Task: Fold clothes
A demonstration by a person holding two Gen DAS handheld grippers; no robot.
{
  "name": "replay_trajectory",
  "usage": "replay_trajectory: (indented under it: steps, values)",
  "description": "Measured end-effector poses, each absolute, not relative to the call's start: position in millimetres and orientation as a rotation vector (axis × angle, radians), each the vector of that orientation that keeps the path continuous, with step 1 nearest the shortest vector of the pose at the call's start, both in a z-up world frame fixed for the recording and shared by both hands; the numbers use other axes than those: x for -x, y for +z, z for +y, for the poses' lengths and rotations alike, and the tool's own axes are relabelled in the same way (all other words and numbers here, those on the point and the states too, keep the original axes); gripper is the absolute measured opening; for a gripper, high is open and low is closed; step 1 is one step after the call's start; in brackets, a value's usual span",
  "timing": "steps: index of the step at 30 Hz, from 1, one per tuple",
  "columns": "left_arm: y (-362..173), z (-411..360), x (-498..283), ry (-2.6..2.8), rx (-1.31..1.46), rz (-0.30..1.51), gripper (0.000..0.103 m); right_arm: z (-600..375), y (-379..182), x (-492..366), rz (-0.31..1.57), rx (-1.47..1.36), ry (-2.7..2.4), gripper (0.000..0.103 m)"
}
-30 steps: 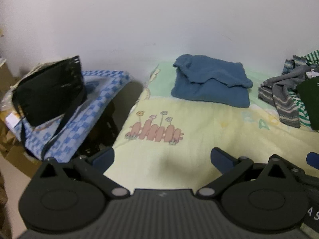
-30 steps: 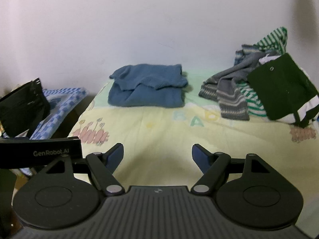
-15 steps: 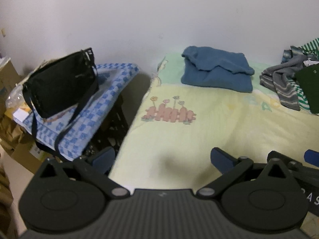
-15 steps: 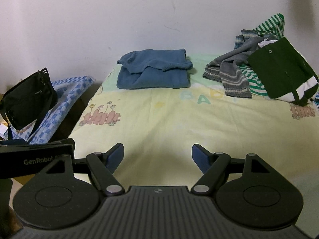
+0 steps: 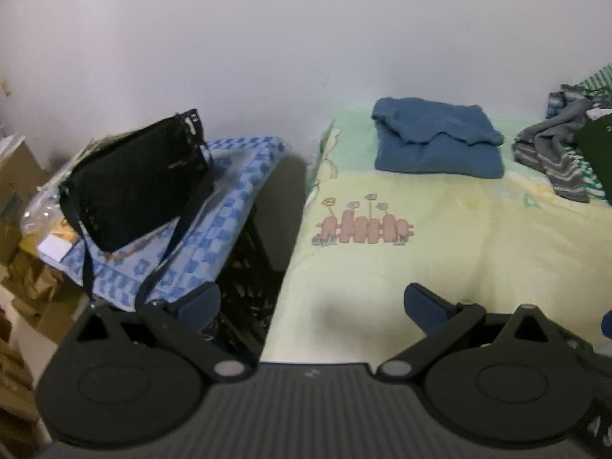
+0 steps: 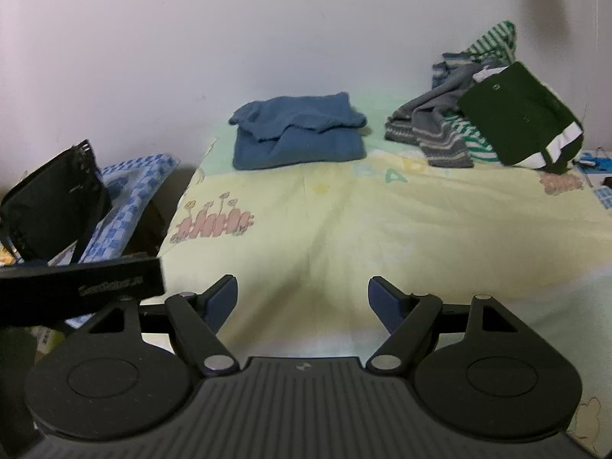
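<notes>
Blue fleece garment [image 6: 298, 132], already folded, sits at the bed's [image 6: 344, 237] far edge; the unfolded striped pile [image 6: 451, 141] lies right of it. Both tools, left tool [image 5: 311, 306] and right tool [image 6: 302, 300], gape wide, empty. Best grab one loose garment by its edge.

My left gripper [image 5: 311, 304] and right gripper [image 6: 302, 300] look alike: black ribbed housing, two round discs, silver pivot screws, dark blue finger pads [image 6: 220, 300]. White lettering marks the bar beside the right gripper.
</notes>
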State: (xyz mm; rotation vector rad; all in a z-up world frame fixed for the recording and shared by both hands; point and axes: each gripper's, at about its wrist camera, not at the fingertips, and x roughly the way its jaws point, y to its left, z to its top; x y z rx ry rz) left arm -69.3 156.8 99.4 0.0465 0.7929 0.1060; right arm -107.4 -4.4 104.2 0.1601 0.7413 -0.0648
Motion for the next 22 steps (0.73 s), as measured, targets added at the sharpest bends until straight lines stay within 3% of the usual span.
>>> replay_trajectory:
  steps: [16,22]
  values:
    - [110,143,78,-0.009,0.126,0.802,0.1,-35,111,104,0.705,-0.181,-0.128,0.078]
    - [114,122,79,0.035,0.02,0.768,0.102,-41,111,105,0.697,-0.148,-0.129,0.078]
